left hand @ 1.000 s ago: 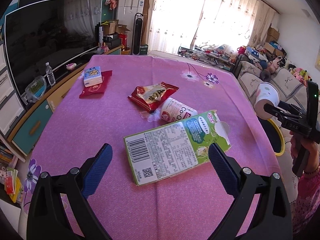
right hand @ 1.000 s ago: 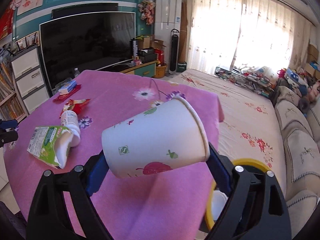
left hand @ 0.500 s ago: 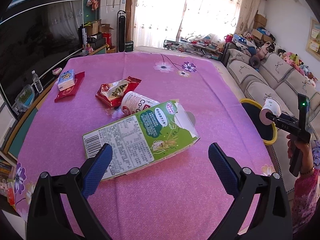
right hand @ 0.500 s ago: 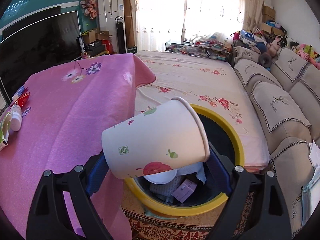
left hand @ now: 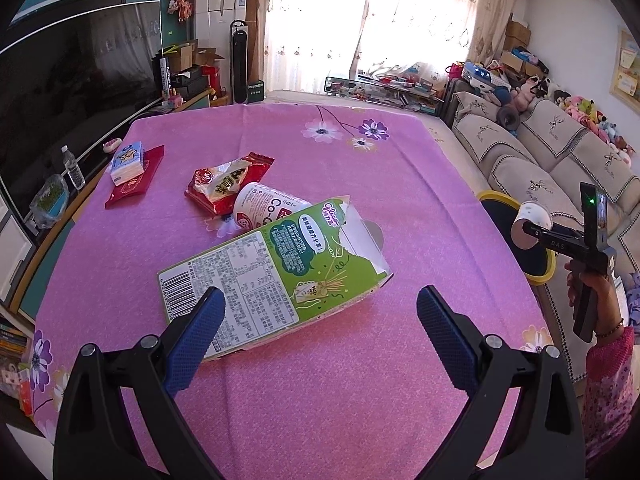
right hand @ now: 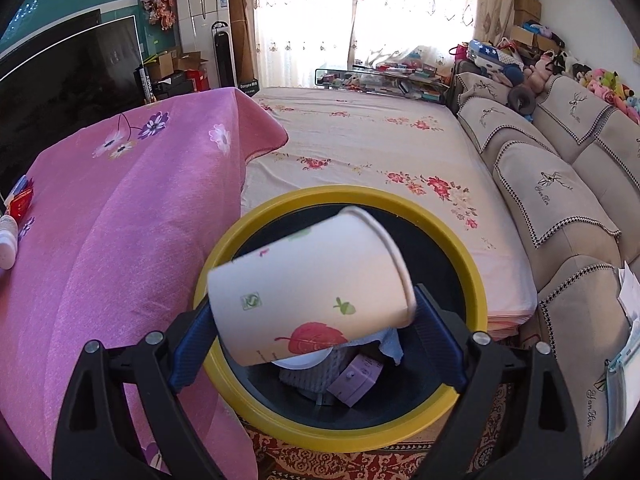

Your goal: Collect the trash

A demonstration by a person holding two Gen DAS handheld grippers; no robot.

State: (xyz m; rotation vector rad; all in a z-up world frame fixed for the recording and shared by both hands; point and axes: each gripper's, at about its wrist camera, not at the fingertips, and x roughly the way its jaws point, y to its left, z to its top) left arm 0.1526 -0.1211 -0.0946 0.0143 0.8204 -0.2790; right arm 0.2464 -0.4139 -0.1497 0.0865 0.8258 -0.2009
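Right now we have the right gripper [right hand: 316, 320] closed on a white paper cup [right hand: 310, 294] printed with a red leaf, its blue pads pressing the cup's two sides. The cup lies tilted on its side, mouth toward the right, and hangs directly above the opening of the yellow-rimmed trash bin [right hand: 472, 276]. Inside the bin we see a white lid-like disc, a grey knitted piece, a crumpled bluish tissue and a small lilac box [right hand: 354, 378]. The bin stands on the floor just beside the draped edge of the pink flowered tablecloth [right hand: 120, 248].

Our left gripper [left hand: 320, 312] is spread wide and holds nothing; it hovers low over the tabletop [left hand: 320, 380]. Its left pad overlaps the near corner of a green and white snack carton [left hand: 276, 276] in view, though we cannot tell whether it touches. The carton lies flat with its torn flap open, and just behind it, touching, a white Co-Co cup [left hand: 264, 210] lies on its side. A red snack wrapper [left hand: 226, 184] sits against that cup. Well apart, toward the tabletop's left edge, a blue tissue pack [left hand: 128, 158] rests on a red packet [left hand: 138, 178].
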